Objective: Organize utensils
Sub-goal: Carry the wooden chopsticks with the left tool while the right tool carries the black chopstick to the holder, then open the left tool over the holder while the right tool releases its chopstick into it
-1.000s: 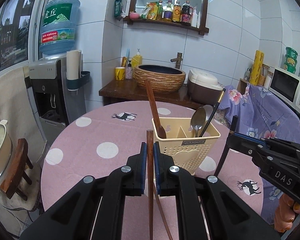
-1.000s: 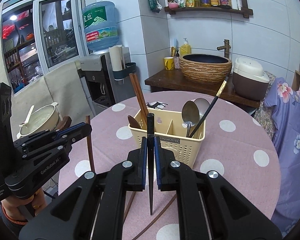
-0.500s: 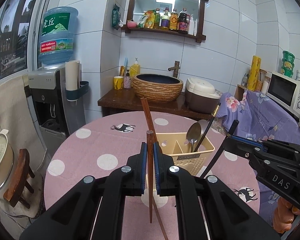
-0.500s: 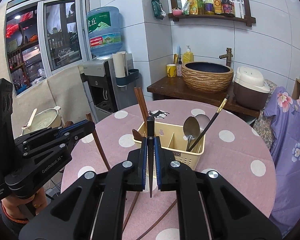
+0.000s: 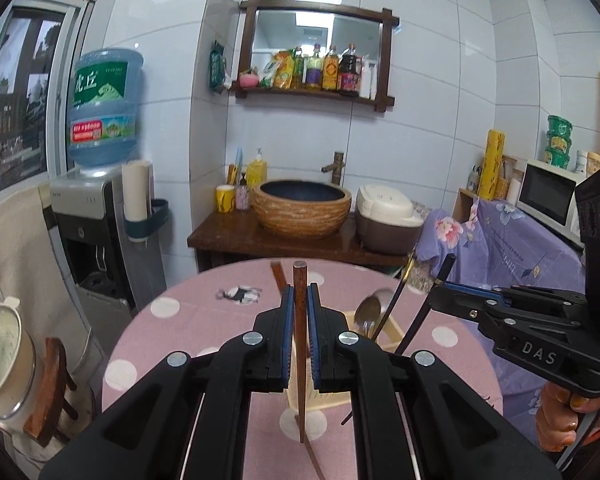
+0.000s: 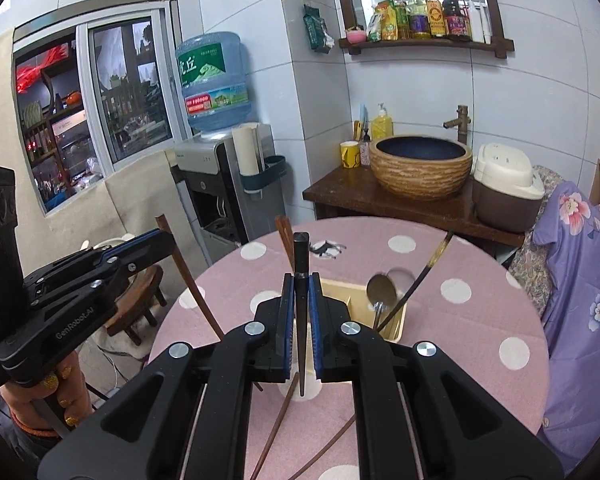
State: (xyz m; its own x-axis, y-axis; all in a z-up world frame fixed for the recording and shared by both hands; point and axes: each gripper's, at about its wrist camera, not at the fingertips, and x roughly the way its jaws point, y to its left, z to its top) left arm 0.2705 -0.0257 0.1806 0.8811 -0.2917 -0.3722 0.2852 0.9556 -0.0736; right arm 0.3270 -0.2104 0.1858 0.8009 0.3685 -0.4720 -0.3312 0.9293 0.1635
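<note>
Left wrist view: above the caddy (image 5: pixel 394 330), my left gripper (image 5: pixel 299 320) and right gripper (image 6: pixel 300 308) each clamp one chopstick upright for dropping in.

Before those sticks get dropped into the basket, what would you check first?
1. Left gripper jaws clamp the brown wooden chopstick: ok.
2. Right gripper jaws clamp the black chopstick: ok.
3. Cream plastic utensil basket upright on the pink dotted table: ok.
4. Free room in a compartment: cannot tell, jaws hide much of it.
5. Metal spoon clear of the drop path: cannot tell.
</note>
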